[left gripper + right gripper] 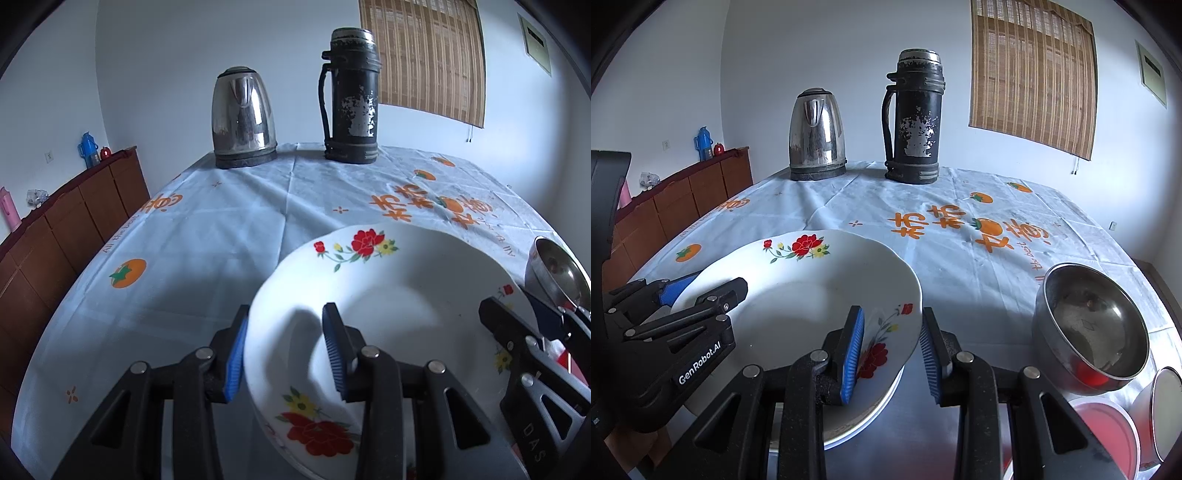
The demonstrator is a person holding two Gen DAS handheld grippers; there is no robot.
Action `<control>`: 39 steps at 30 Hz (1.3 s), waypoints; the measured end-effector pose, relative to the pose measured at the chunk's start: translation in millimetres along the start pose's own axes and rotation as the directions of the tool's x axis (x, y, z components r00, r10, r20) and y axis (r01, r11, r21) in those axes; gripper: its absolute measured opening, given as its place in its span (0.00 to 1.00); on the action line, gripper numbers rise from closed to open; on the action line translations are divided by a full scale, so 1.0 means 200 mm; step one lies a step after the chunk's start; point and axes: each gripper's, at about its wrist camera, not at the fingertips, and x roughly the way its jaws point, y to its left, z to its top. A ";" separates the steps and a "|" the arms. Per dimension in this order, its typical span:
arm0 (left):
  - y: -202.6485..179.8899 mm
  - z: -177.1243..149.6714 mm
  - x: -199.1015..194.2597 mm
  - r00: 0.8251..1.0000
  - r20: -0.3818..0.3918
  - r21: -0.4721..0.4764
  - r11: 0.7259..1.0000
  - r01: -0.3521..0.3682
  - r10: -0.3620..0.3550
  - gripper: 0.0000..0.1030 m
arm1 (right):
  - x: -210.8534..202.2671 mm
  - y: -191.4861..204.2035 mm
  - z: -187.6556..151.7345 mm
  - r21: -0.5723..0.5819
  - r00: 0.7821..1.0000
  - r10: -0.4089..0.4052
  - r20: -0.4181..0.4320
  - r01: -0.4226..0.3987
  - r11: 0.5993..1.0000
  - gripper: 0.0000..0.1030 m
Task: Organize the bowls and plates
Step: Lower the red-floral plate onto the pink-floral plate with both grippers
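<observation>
Two sets of tongs hold one white flowered plate [812,295] by opposite rims, tilted above the table [221,229]. The left tongs [286,350] straddle its rim at nine o'clock, blue pads either side, narrowly parted and closed on the plate. The right tongs [892,350] do the same at three o'clock, one pad on the painted face, the other outside the edge. Whether each outer pad truly presses is hard to judge, since the rim hides the contact.

Only the right wrist view shows more plates [871,410] stacked beneath at six o'clock, largely covered by the held one and the tongs. It also shows a steel bowl [1093,332] whole at three o'clock, tilted; in the left view only a sliver of it appears at the right edge. A red-rimmed dish [1108,432] at five o'clock is cut off by the frame.

Far across the patterned cloth at twelve o'clock stand a steel kettle [242,118] and a worn black flask [349,96], apart from each other. A wooden cabinet [55,240] lies at nine o'clock
</observation>
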 end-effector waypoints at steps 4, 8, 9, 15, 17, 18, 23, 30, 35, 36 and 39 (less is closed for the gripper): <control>0.00 0.00 0.00 1.000 0.000 -0.003 1.000 0.001 -0.001 0.35 | 0.00 0.00 0.00 -0.001 1.000 0.000 0.000 0.000 1.000 0.32; 0.00 -0.01 0.00 1.000 0.001 -0.002 1.000 -0.002 0.002 0.35 | 0.00 0.00 0.00 -0.008 1.000 -0.001 0.000 0.001 1.000 0.32; 0.01 -0.01 0.00 1.000 0.000 -0.003 1.000 0.000 0.000 0.35 | 0.00 0.00 0.00 -0.009 1.000 -0.001 0.000 0.001 1.000 0.32; 0.01 -0.01 0.00 1.000 -0.001 -0.006 1.000 0.007 -0.007 0.35 | 0.01 0.01 0.00 -0.016 1.000 -0.005 -0.008 0.004 1.000 0.32; 0.02 -0.01 0.00 1.000 -0.002 -0.008 1.000 0.011 -0.011 0.35 | 0.01 0.01 0.00 -0.017 1.000 -0.004 -0.009 0.004 1.000 0.32; 0.01 -0.01 0.00 1.000 -0.001 -0.008 1.000 0.012 -0.012 0.35 | 0.01 0.01 0.00 -0.017 1.000 -0.004 -0.009 0.004 1.000 0.32; 0.02 -0.01 0.00 1.000 -0.006 -0.012 1.000 0.018 -0.018 0.35 | 0.02 0.02 0.00 -0.023 1.000 -0.009 -0.013 0.009 1.000 0.32; 0.02 -0.02 0.01 0.999 -0.016 -0.017 0.999 0.036 -0.037 0.35 | 0.02 0.02 -0.01 -0.033 1.000 -0.015 -0.017 0.014 0.999 0.32; 0.03 -0.02 0.01 0.999 -0.017 -0.016 0.999 0.046 -0.046 0.35 | 0.02 0.02 -0.01 -0.036 1.000 -0.018 -0.019 0.017 0.999 0.32; 0.03 -0.02 0.01 0.999 -0.017 -0.015 0.999 0.047 -0.048 0.35 | 0.02 0.02 -0.01 -0.036 1.000 -0.018 -0.020 0.017 0.999 0.32; 0.04 -0.02 0.00 0.998 -0.017 -0.011 0.999 0.053 -0.053 0.35 | 0.02 0.03 -0.01 -0.043 0.999 -0.024 -0.021 0.023 0.999 0.32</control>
